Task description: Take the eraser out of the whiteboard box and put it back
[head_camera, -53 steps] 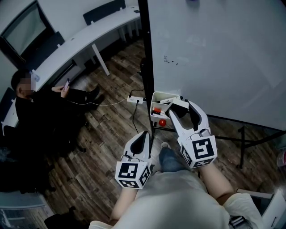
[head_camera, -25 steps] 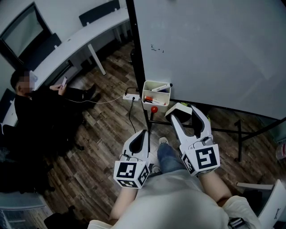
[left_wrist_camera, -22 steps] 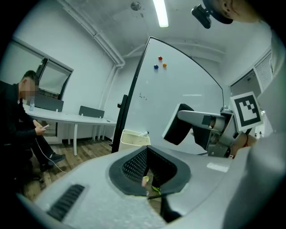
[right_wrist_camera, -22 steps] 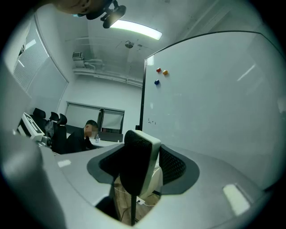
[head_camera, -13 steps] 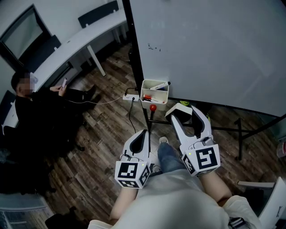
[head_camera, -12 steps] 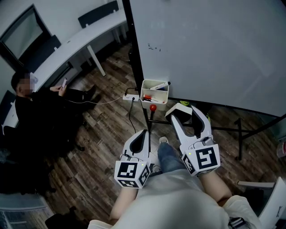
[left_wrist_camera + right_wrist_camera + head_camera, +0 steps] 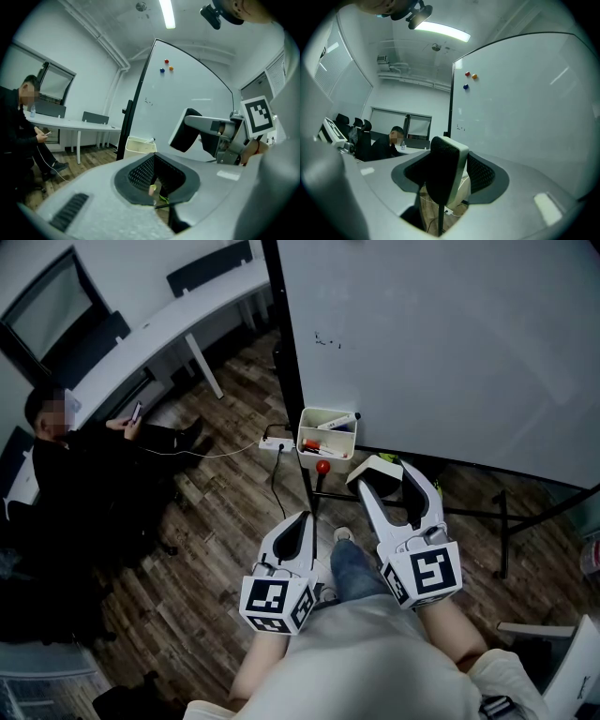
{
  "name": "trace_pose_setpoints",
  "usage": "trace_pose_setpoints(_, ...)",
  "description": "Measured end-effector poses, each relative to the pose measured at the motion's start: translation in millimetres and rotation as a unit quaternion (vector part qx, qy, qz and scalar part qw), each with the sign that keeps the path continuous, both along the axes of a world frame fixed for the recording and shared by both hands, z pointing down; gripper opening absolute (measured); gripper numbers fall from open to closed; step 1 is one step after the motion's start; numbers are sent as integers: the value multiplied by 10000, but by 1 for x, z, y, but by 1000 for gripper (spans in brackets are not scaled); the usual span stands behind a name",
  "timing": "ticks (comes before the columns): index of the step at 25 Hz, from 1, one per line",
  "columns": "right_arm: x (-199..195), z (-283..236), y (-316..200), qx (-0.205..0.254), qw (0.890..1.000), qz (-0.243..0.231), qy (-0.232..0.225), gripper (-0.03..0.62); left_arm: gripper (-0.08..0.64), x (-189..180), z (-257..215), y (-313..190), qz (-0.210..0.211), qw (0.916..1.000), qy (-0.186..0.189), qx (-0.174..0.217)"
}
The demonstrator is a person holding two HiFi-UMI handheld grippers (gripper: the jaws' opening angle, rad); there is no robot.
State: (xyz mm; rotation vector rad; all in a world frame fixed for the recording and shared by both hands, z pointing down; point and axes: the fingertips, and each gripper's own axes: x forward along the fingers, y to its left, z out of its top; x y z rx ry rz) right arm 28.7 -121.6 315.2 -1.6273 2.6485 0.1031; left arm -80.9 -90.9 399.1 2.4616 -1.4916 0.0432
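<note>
After the right claw drew back from the whiteboard box, it stayed clamped on the eraser, lifted clear and, by the look of it, due to go back in, while the left claw sat closed and empty.

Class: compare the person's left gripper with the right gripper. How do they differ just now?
The right gripper has its jaws apart, clamped on the eraser; the left gripper has its jaws together, empty. The right gripper reaches nearer the whiteboard box; the left gripper sits closer to the person. Both have white bodies.
</note>
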Motion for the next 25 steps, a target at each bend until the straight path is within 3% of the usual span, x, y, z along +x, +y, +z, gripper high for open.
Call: trace_pose_setpoints(25, -19, 5, -63, -114, 9996, -248, 95, 245, 5, -18, 3, -44, -318, 9994, 27, -92)
